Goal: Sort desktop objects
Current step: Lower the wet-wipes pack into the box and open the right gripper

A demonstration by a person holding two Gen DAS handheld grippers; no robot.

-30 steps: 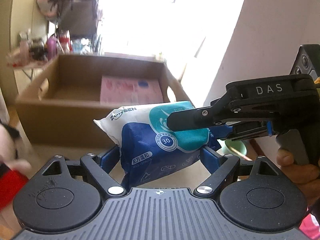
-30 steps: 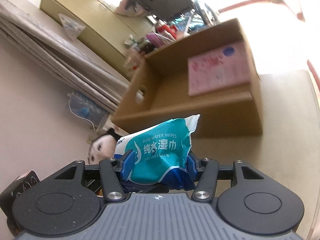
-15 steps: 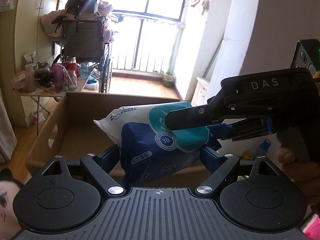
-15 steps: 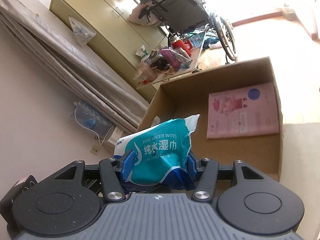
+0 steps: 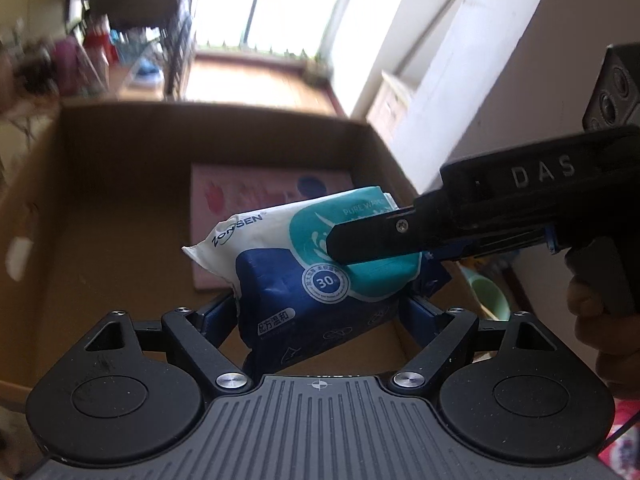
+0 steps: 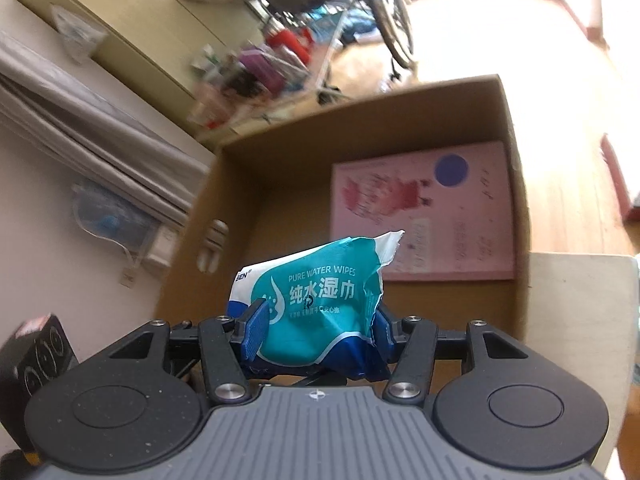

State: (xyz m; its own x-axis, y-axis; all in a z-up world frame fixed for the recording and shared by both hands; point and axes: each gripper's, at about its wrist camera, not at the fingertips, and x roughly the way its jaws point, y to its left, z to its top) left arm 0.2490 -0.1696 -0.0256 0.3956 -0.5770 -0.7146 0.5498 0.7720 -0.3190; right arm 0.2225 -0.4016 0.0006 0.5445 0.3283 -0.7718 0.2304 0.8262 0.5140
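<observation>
A blue, teal and white pack of wet wipes [image 5: 316,276] is held in the air over an open cardboard box [image 5: 100,184]. My left gripper [image 5: 320,312] is shut on its lower part. My right gripper [image 6: 316,328] is shut on its teal end [image 6: 320,300]; it also shows in the left wrist view [image 5: 376,244], coming in from the right. A pink booklet [image 6: 432,212] lies flat on the box floor, seen too in the left wrist view [image 5: 256,192].
The box has a handle hole in its left wall [image 6: 212,244]. A green cup [image 5: 488,296] stands right of the box. A black boxed item [image 6: 36,348] is at the right view's lower left. A cluttered side table [image 6: 256,68] and a wheelchair stand beyond.
Both grippers have carried the wipes pack forward and tipped down, so it now hangs over the box interior. Both grips are unchanged.
</observation>
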